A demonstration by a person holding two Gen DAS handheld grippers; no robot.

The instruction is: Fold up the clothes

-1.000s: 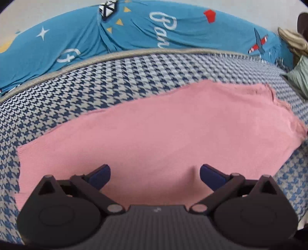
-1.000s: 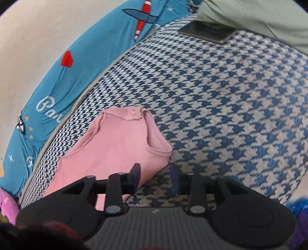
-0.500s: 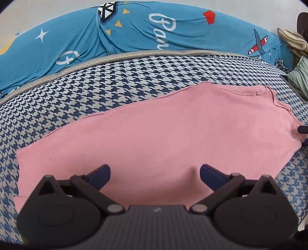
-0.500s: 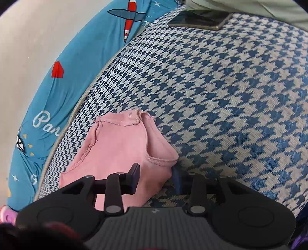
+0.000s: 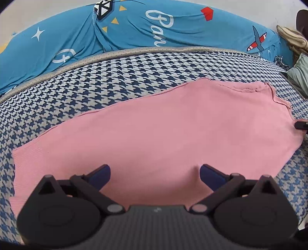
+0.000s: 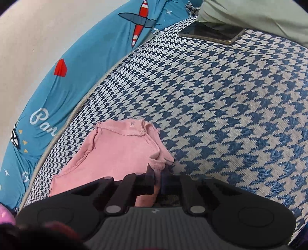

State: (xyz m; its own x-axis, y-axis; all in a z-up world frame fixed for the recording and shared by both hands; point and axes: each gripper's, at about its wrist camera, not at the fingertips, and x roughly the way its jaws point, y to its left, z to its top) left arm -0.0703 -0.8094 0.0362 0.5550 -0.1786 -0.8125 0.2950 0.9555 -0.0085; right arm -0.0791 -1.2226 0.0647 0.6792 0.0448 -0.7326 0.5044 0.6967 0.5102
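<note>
A pink knit garment (image 5: 163, 134) lies flat, folded lengthwise, on a blue-and-white houndstooth surface (image 5: 96, 84). My left gripper (image 5: 155, 174) is open, its blue-padded fingers resting over the garment's near edge, holding nothing. In the right wrist view the garment's collar end (image 6: 119, 148) lies just ahead. My right gripper (image 6: 157, 182) is shut on the near corner of the pink garment. The tip of the right gripper shows at the garment's right end in the left wrist view (image 5: 301, 124).
A blue printed sheet (image 5: 134, 28) lies along the far edge against a pale wall. A phone (image 6: 211, 32) rests on the houndstooth surface beside a pale green cloth (image 6: 259, 17). Something pink sits at the lower left of the right wrist view (image 6: 5, 215).
My right gripper has closed from open onto the pink garment's corner. The left gripper has stayed open and barely moved.
</note>
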